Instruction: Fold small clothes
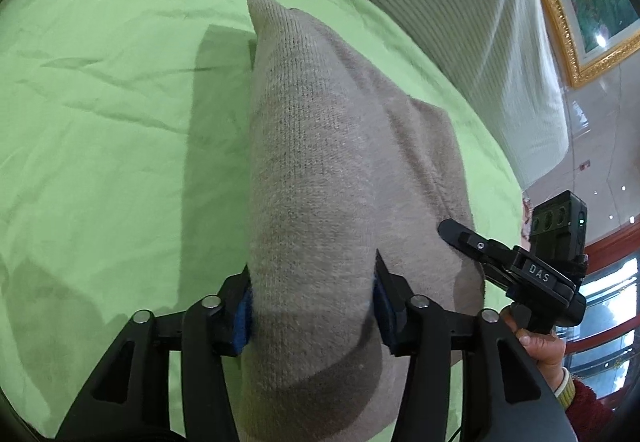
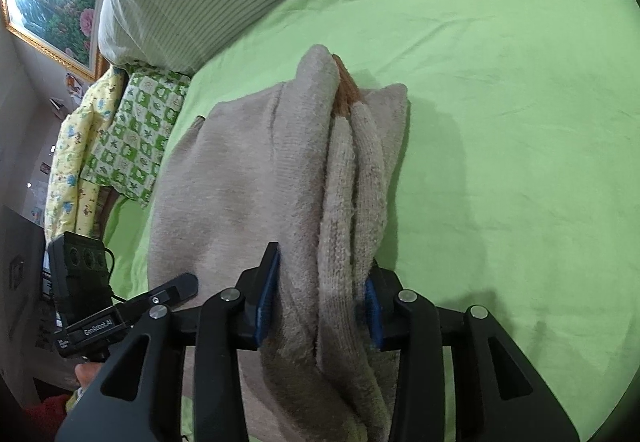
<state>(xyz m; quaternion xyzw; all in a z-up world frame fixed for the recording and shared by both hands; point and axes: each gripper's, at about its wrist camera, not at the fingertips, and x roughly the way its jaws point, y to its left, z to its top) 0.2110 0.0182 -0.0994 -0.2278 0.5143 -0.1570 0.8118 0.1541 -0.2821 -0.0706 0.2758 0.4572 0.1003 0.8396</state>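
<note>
Left wrist view: the left hand-held gripper (image 1: 312, 306) is clamped on a beige-grey knitted garment (image 1: 320, 161), the fabric bunched between both blue-padded fingers (image 1: 243, 322) and held raised off the light green bed sheet (image 1: 100, 121). The garment runs forward from the jaws to a pointed far corner and casts a shadow on the sheet, so that end appears lifted or only lightly resting. The right hand-held gripper (image 1: 460, 234) is at the right, its tips at the garment's near right edge. A white ribbed pillow (image 1: 460, 21) lies beyond.

Right wrist view: the right hand-held gripper (image 2: 320, 306) is closed on several stacked layers of the same knitted garment (image 2: 248, 181), including 2 rolled ridges; an orange-brown patch (image 2: 346, 89) shows at the far end. The rest of the garment spreads left over the sheet (image 2: 500, 101). The left hand-held gripper (image 2: 176, 288) is at lower left, beside the garment. A green-and-white patterned quilt (image 2: 140, 133) lies at the bed's edge.

Assessment: the fold is in progress with both grips taken. To do it well, both ends should travel together at equal height, keeping the edge between them taut, and be laid down so edges align. Risk: the thick bundle on the right may shed a layer if the grip loosens early.
</note>
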